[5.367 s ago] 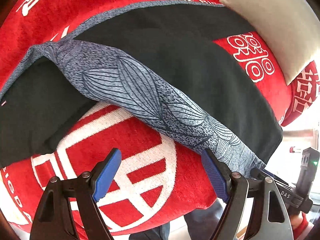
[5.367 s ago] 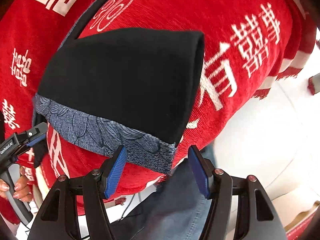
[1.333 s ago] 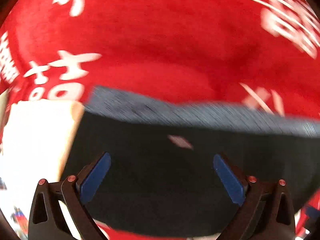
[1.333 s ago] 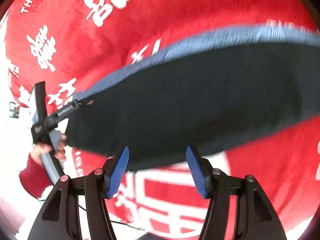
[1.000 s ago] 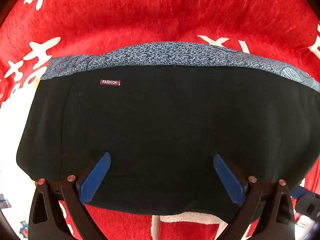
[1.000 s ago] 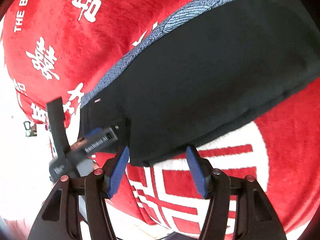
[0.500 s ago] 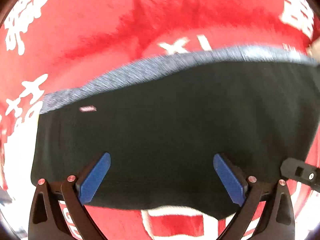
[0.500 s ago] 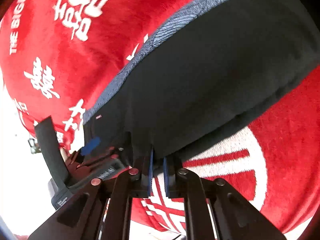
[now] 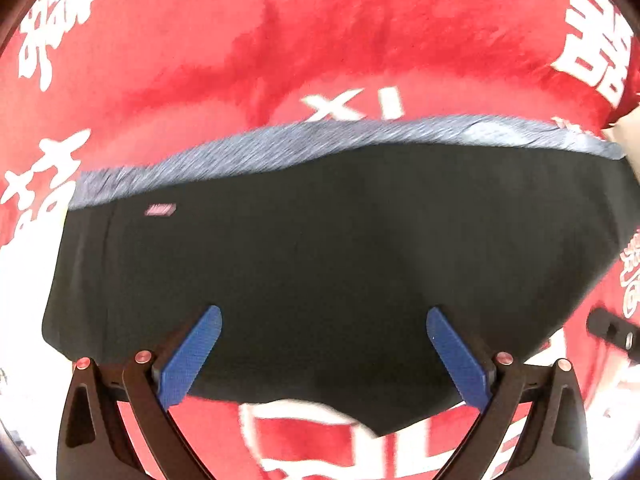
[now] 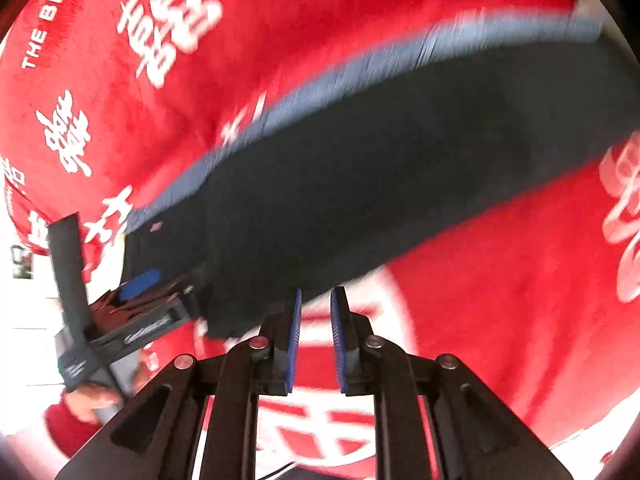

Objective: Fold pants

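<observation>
The pants [image 9: 320, 240] lie folded as a black band with a grey-blue patterned strip along the far edge and a small label [image 9: 160, 210] at the left. My left gripper [image 9: 323, 312] hovers over their near edge, open wide and touching nothing. In the right wrist view the pants [image 10: 400, 180] run diagonally. My right gripper [image 10: 317, 291] sits just short of their near edge. Its jaws are opening, with a narrow gap and only blanket showing between the pads. One blue pad [image 10: 140, 282] of the left gripper shows at the pants' left end.
A red plush blanket [image 9: 200, 60] with white characters covers the soft surface under the pants. A pale cushion [image 9: 626, 132] lies at the far right. A hand with a red sleeve [image 10: 84, 404] holds the left gripper at the blanket's left edge.
The right gripper was shut on the pants' near edge half a second ago. Its pads have since parted slightly and pulled back off the fabric. The left gripper shifted a little and stayed open.
</observation>
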`<state>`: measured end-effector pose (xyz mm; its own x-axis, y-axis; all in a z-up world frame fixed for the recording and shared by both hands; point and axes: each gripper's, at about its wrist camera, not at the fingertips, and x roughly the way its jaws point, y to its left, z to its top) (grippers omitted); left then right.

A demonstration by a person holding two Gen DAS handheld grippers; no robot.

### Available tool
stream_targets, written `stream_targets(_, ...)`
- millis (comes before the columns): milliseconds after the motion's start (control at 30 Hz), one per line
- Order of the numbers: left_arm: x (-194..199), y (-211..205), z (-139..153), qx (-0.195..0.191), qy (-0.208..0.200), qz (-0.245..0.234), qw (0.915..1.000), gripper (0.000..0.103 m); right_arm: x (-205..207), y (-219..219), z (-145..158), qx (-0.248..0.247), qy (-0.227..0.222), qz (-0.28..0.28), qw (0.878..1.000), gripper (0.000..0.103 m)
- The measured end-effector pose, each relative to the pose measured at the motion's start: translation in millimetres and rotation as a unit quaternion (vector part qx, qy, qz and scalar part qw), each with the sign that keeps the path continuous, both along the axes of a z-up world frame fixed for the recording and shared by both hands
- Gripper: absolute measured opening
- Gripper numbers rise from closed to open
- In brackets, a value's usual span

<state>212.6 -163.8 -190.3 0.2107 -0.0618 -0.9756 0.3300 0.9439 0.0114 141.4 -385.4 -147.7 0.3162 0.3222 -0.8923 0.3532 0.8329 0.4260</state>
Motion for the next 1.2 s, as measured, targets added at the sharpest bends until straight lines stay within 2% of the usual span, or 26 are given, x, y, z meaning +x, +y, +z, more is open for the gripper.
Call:
stream_targets(133,1.3,-36.7,-23.8,0.018,0.015,-0.016,0.9996,0.103,23.9,-22.9,-20.2,-0.072,0.030,0.037,0.996,0.016)
stream_targets(167,2.3,-44.9,-30.2,0.022,0.016,-0.013,0.9995,0.103,25.1,-28.2,-27.7,-0.090,0.033,0.048,0.994,0.011)
stream_targets(200,2.2,-42.5,-30.7,0.009,0.008,0.002,0.9999,0.103,23.8,-37.4,-33.5,-0.101,0.029,0.052,0.993,0.007)
stream_targets(233,2.8,-38.4,-31.2,-0.003,0.014,0.018,0.9997,0.103,20.6,-51.2,-34.9,-0.095,0.017,0.040,0.995,0.000)
stream_targets(300,4.0,-32.1,-33.8,-0.019,0.026,0.033,0.9989,0.103,13.5,-78.2,-32.6,-0.115,0.018,-0.012,0.993,0.000)
stream_targets(367,2.5,-30.2,-36.1,-0.022,0.032,0.038,0.9985,0.103,9.4,-99.6,-32.9,-0.103,0.027,-0.058,0.993,0.000)
stream_targets(400,4.2,-33.1,-33.9,-0.011,0.034,0.038,0.9986,0.103,9.2,-108.6,-32.0,-0.090,0.034,-0.079,0.992,0.000)
stream_targets(467,7.5,-33.5,-20.6,0.002,0.028,0.040,0.9988,0.103,15.6,-116.9,-22.6,-0.076,0.029,-0.095,0.992,0.013)
stream_targets(500,11.8,-37.2,-13.0,-0.005,0.017,0.042,0.9990,0.103,21.4,-117.4,-18.2,-0.069,0.019,-0.089,0.993,0.019)
stream_targets(533,19.4,-41.3,-5.0,-0.016,0.002,0.048,0.9987,0.103,29.1,-115.4,-13.8,-0.068,0.007,-0.080,0.994,0.034)
stream_targets(567,29.0,-46.8,0.6,-0.023,-0.009,0.055,0.9982,0.103,40.4,-111.3,-9.2,-0.072,-0.007,-0.068,0.995,0.043)
stream_targets(633,46.3,-58.7,2.2,-0.026,-0.017,0.060,0.9977,0.103,63.2,-100.1,-6.8,-0.070,-0.021,-0.042,0.996,0.043)
stream_targets(733,71.8,-75.7,-10.5,-0.006,-0.020,0.063,0.9978,0.103,102.0,-82.9,-17.4,-0.059,-0.024,0.000,0.998,0.043)
stream_targets(800,80.9,-86.8,-34.9,0.012,0.005,0.068,0.9976,0.103,118.9,-72.4,-33.2,-0.065,-0.007,0.028,0.997,0.042)
stream_targets(833,82.8,-86.5,-41.7,0.008,0.014,0.076,0.9970,0.103,126.6,-69.7,-43.8,-0.079,0.009,0.045,0.996,0.041)
stream_targets(867,81.6,-82.1,-40.2,-0.006,0.009,0.090,0.9959,0.103,130.6,-71.6,-45.6,-0.098,-0.004,0.054,0.994,0.034)
stream_targets(900,80.9,-79.0,-39.9,-0.013,0.009,0.096,0.9952,0.103,134.5,-74.0,-44.2,-0.117,-0.014,0.060,0.991,0.032)
stream_targets(967,81.1,-76.8,-41.2,-0.013,0.003,0.087,0.9961,0.103,137.3,-92.6,-44.2,-0.142,-0.016,0.054,0.988,0.027)
stream_targets(1033,84.2,-75.4,-42.8,-0.011,0.001,0.086,0.9963,0.103,140.3,-117.9,-45.7,-0.176,0.000,0.029,0.984,0.027)
stream_targets(1133,88.5,-74.9,-43.2,-0.008,0.003,0.088,0.9960,0.103,134.4,-161.1,-45.0,-0.176,0.011,-0.016,0.984,0.027)
stream_targets(1200,89.7,-75.1,-40.9,-0.007,0.001,0.091,0.9958,0.103,129.8,-176.5,-39.2,-0.199,0.024,-0.029,0.979,0.029)
